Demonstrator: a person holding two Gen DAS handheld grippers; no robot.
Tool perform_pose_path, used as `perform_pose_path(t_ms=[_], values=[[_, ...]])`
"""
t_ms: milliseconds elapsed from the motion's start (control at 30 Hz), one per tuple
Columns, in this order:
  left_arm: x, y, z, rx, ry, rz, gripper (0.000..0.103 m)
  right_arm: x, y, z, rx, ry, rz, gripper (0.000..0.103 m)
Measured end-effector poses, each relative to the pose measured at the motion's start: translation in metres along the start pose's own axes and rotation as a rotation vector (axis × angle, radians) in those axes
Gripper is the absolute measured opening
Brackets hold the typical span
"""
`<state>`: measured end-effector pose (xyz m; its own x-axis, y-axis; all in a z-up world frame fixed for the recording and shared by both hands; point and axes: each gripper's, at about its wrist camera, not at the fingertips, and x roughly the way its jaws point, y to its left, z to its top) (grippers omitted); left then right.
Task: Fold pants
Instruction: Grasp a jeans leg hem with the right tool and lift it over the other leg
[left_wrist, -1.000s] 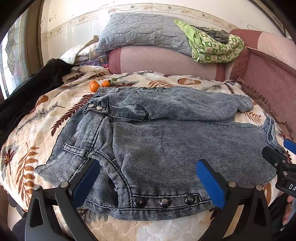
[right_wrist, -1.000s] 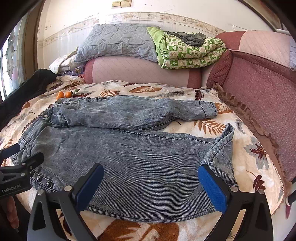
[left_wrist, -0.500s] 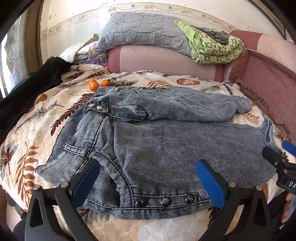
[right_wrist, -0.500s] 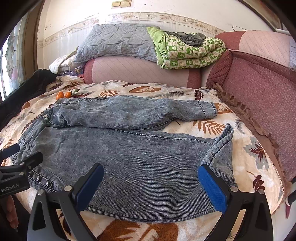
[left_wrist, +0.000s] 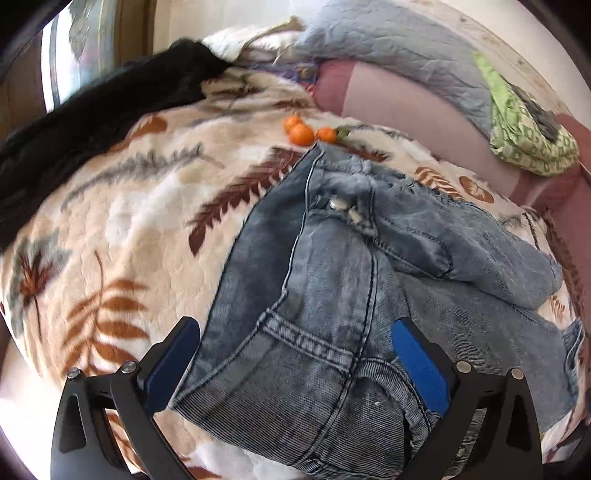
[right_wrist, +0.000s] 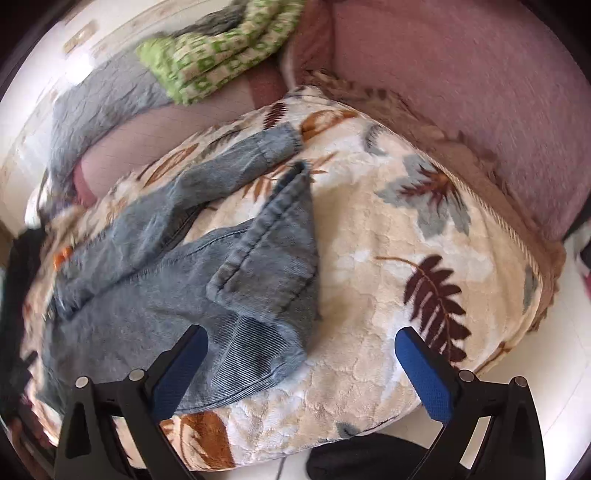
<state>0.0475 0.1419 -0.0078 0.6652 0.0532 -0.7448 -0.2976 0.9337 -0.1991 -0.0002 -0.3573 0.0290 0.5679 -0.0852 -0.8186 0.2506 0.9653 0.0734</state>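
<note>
The left tool (left_wrist: 295, 362) spreads wide over the pants' (left_wrist: 332, 295) waistband; the right tool (right_wrist: 301, 369) spreads wide beside a leg hem (right_wrist: 273, 236) on the bed (right_wrist: 388, 258).

The left gripper (left_wrist: 295, 362) is spread wide, tilted, its blue pads (left_wrist: 419, 365) straddling the waistband end of the pants (left_wrist: 332, 295) without closing on the denim. The right gripper (right_wrist: 301, 373) is equally wide apart over the pants' hem end, left pad above the cuff, right pad off the fabric.

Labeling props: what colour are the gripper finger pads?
Blue pads, clearest in left wrist view.
</note>
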Motion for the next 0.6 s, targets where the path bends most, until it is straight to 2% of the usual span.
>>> perform_pose_path(t_ms=[33, 100, 133, 167, 200, 233, 267, 333, 400, 500, 533, 567, 600], values=[[0.001, -0.001, -0.002, -0.004, 0.026, -0.004, 0.103, 0.002, 0.018, -0.001, -0.089, -0.018, -0.046, 0.102], [0.003, -0.006, -0.006, 0.034, 0.030, 0.006, 0.103, 0.014, 0.056, -0.003, -0.304, -0.073, -0.239, 0.099], [0.004, -0.010, -0.007, 0.052, 0.042, 0.015, 0.103, 0.024, 0.068, -0.003, -0.374, -0.077, -0.324, 0.093], [0.004, -0.012, -0.008, 0.074, 0.037, 0.025, 0.103, 0.038, 0.073, -0.002, -0.425, -0.054, -0.388, 0.082], [0.003, -0.015, -0.010, 0.097, 0.027, 0.034, 0.103, 0.050, 0.071, 0.000, -0.444, -0.019, -0.412, 0.074], [0.004, -0.017, -0.010, 0.104, 0.028, 0.031, 0.103, 0.063, 0.067, 0.003, -0.450, 0.016, -0.424, 0.055], [0.005, -0.018, -0.009, 0.099, 0.035, 0.020, 0.103, 0.073, 0.059, 0.007, -0.432, 0.048, -0.430, 0.027], [0.006, -0.019, -0.008, 0.110, 0.039, 0.023, 0.103, 0.067, 0.035, 0.016, -0.331, 0.041, -0.376, 0.012], [0.006, -0.018, -0.009, 0.110, 0.044, 0.031, 0.103, 0.047, 0.004, 0.023, -0.178, 0.019, -0.277, 0.010], [0.007, -0.016, -0.012, 0.108, 0.062, 0.035, 0.103, 0.036, -0.069, 0.019, 0.202, 0.086, -0.085, 0.010], [0.008, -0.017, -0.014, 0.116, 0.070, 0.042, 0.103, 0.043, -0.090, 0.010, 0.308, 0.128, -0.046, 0.015], [0.009, -0.017, -0.015, 0.124, 0.077, 0.047, 0.103, 0.055, -0.111, -0.001, 0.404, 0.198, -0.036, 0.035], [0.011, -0.017, -0.016, 0.132, 0.086, 0.051, 0.103, 0.055, -0.121, -0.007, 0.437, 0.179, 0.007, 0.036]])
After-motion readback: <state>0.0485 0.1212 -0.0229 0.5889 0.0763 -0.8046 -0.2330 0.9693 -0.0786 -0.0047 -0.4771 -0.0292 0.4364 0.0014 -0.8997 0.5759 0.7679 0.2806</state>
